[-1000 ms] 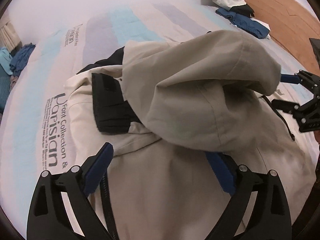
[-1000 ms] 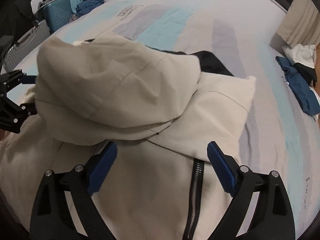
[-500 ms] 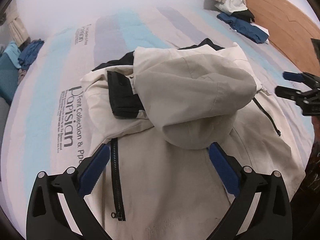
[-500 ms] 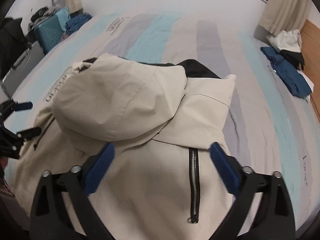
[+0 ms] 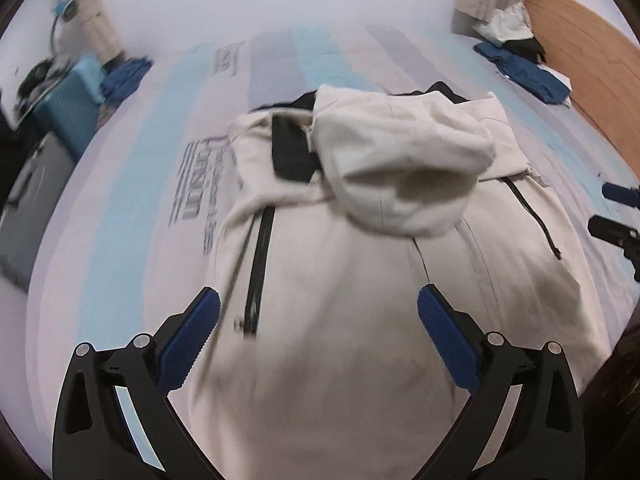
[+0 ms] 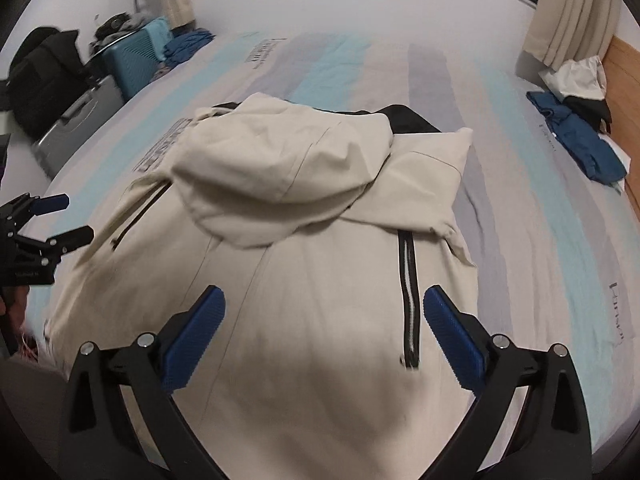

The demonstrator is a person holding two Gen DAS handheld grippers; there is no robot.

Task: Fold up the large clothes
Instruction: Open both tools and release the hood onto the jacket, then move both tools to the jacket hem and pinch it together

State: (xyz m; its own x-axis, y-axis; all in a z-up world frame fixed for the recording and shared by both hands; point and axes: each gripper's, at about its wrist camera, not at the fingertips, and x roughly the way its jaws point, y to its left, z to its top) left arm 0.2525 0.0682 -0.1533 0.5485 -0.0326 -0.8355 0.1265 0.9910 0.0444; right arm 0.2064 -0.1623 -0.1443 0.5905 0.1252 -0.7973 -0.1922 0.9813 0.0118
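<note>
We hold both tools above a cream-coloured hooded jacket with black zips and black lining [image 6: 320, 300], which lies flat on a bed under a pale sheet striped in light blue, grey and off-white [image 6: 520, 220]. The jacket's long axis runs away from us up the bed: its hem is nearest, below the cameras, and its collar end points toward the far white wall. The cream hood [image 6: 280, 164] is folded back toward us and lies on the upper body of the jacket, its opening facing the hem. Two black pocket zips run roughly along the same axis, one on each side. Our left gripper [image 5: 318, 334] has its blue pads spread wide with nothing between them, only the jacket's body lying below. Our right gripper [image 6: 323, 322] is also spread fully, pinching nothing; its jaws have just been opening, and no cloth is caught between them. In the right wrist view the left gripper shows at the left edge, apart from the jacket's side. A small heap of blue, white and black clothes [image 6: 576, 120] lies on the bed near the wooden headboard [image 5: 592, 72], well apart from the jacket.
</note>
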